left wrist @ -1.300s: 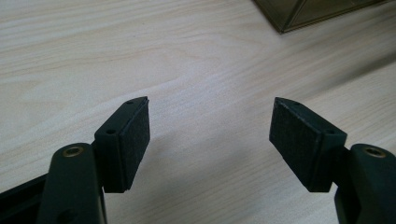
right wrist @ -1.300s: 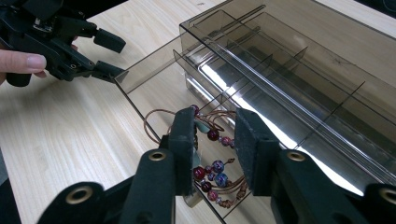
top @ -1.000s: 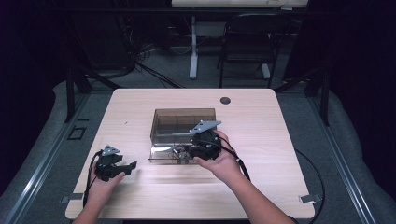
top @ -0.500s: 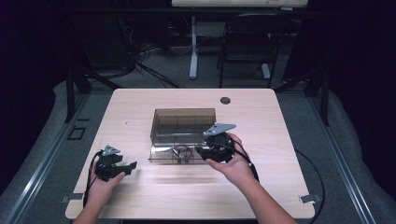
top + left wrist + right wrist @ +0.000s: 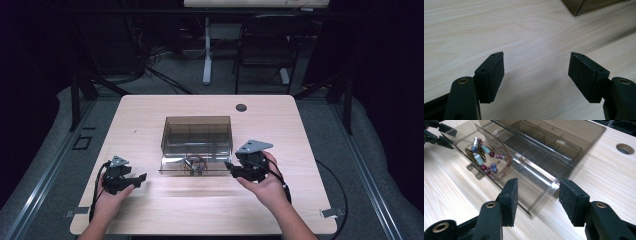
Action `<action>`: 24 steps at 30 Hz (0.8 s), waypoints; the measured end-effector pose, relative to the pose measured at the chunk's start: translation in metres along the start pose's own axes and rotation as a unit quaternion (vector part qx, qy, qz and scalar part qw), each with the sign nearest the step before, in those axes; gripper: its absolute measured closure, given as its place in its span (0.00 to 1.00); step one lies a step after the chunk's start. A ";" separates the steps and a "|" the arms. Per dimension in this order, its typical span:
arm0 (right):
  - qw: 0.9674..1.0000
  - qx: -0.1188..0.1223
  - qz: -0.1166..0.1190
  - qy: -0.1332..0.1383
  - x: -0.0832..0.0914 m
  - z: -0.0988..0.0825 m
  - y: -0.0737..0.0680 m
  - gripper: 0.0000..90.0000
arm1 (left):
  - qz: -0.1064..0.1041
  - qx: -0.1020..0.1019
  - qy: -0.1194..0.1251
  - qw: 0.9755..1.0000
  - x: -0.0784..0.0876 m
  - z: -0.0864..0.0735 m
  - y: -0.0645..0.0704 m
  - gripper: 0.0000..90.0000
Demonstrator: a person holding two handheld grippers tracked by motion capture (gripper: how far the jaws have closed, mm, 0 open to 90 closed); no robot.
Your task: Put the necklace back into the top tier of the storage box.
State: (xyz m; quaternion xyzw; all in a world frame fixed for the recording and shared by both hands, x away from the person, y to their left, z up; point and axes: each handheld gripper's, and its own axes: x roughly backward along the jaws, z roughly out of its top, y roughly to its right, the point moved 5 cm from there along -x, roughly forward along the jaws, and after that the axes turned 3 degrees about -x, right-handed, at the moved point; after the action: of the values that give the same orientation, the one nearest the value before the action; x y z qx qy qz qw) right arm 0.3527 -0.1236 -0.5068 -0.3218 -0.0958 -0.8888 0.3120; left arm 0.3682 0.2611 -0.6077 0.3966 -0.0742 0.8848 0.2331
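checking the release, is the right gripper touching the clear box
Apart. In the right gripper view the right gripper has its jaws open, with bare table between them and the box's lid edge; nothing is pinched.

your high view looks forward and down over the whole table (image 5: 150, 115). your left gripper view sits low over bare wood, box (image 5: 591, 5) corner ahead-right. your right gripper view looks close past its jaws at that box (image 5: 544, 147), shared overhead (image 5: 197, 135).
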 end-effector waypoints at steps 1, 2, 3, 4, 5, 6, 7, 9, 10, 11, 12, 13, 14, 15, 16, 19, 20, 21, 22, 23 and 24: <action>1.000 -0.003 -0.001 0.001 0.001 -0.002 0.001 0.56 | 0.000 -0.001 0.000 1.000 0.000 0.000 0.000 0.32; 1.000 -0.002 -0.005 0.002 0.002 -0.005 0.004 0.56 | 0.000 -0.001 0.001 1.000 0.000 0.000 0.000 0.32; 1.000 -0.004 -0.008 0.005 0.004 -0.008 0.005 0.56 | 0.000 0.000 -0.001 1.000 0.000 0.000 0.000 0.32; 1.000 -0.003 -0.011 0.005 0.005 -0.010 0.007 0.55 | 0.000 -0.001 -0.001 1.000 0.000 0.000 0.000 0.32; 1.000 -0.002 -0.015 0.004 0.006 -0.013 0.009 0.55 | 0.000 -0.001 -0.001 1.000 0.000 0.000 0.000 0.32; 1.000 -0.003 -0.018 0.006 0.007 -0.016 0.010 0.55 | 0.000 -0.001 -0.001 1.000 0.000 0.000 0.000 0.32; 1.000 -0.002 -0.021 0.005 0.008 -0.019 0.012 0.55 | 0.001 -0.001 -0.001 1.000 0.000 0.000 0.000 0.32; 1.000 -0.005 -0.024 0.004 0.010 -0.025 0.016 0.54 | 0.000 -0.002 -0.002 1.000 0.000 0.000 0.000 0.32; 0.999 -0.008 -0.032 0.003 0.012 -0.032 0.021 0.54 | 0.000 -0.001 -0.002 1.000 0.000 0.000 0.000 0.32; 0.999 -0.008 -0.032 0.003 0.012 -0.032 0.021 0.54 | -0.001 -0.001 -0.002 1.000 0.000 0.000 0.001 0.32; 0.999 -0.011 -0.035 0.003 0.012 -0.034 0.022 0.54 | 0.000 -0.002 -0.003 1.000 0.000 0.000 0.001 0.32; 0.999 -0.013 -0.039 0.001 0.012 -0.038 0.025 0.54 | -0.001 -0.002 -0.003 1.000 0.000 0.000 0.001 0.32; 0.999 -0.015 -0.042 0.001 0.013 -0.041 0.027 0.54 | 0.000 -0.002 -0.003 1.000 0.000 0.000 0.001 0.32; 0.999 -0.016 -0.046 0.000 0.013 -0.044 0.029 0.54 | 0.001 -0.002 -0.003 1.000 0.000 0.000 0.001 0.32; 0.999 -0.020 -0.048 -0.001 0.012 -0.047 0.031 0.54 | 0.001 -0.002 -0.003 1.000 0.000 0.000 0.001 0.32; 0.998 -0.027 -0.054 -0.003 0.010 -0.055 0.035 0.54 | 0.001 -0.001 -0.003 1.000 -0.001 0.000 0.001 0.32; 0.998 -0.028 -0.055 -0.002 0.009 -0.057 0.036 0.54 | 0.001 -0.001 -0.004 1.000 -0.001 0.000 0.001 0.32; 0.998 -0.028 -0.059 -0.003 0.008 -0.059 0.037 0.54 | 0.001 -0.001 -0.003 1.000 -0.001 0.000 0.001 0.32; 0.998 -0.027 -0.061 -0.010 0.008 -0.060 0.038 0.54 | 0.001 -0.002 -0.004 1.000 -0.001 0.000 0.001 0.32; 0.998 -0.028 -0.063 -0.007 0.007 -0.062 0.039 0.54 | 0.000 -0.002 -0.003 1.000 -0.001 0.000 0.001 0.32; 0.997 -0.028 -0.065 -0.009 0.007 -0.064 0.041 0.54 | 0.001 -0.002 -0.003 1.000 -0.001 0.000 0.001 0.32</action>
State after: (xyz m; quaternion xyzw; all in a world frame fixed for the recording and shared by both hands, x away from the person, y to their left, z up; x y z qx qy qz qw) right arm 0.3411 -0.1823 -0.5533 -0.3313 -0.0939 -0.9066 0.2438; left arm 0.3677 0.2600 -0.6083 0.3989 -0.0766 0.8836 0.2329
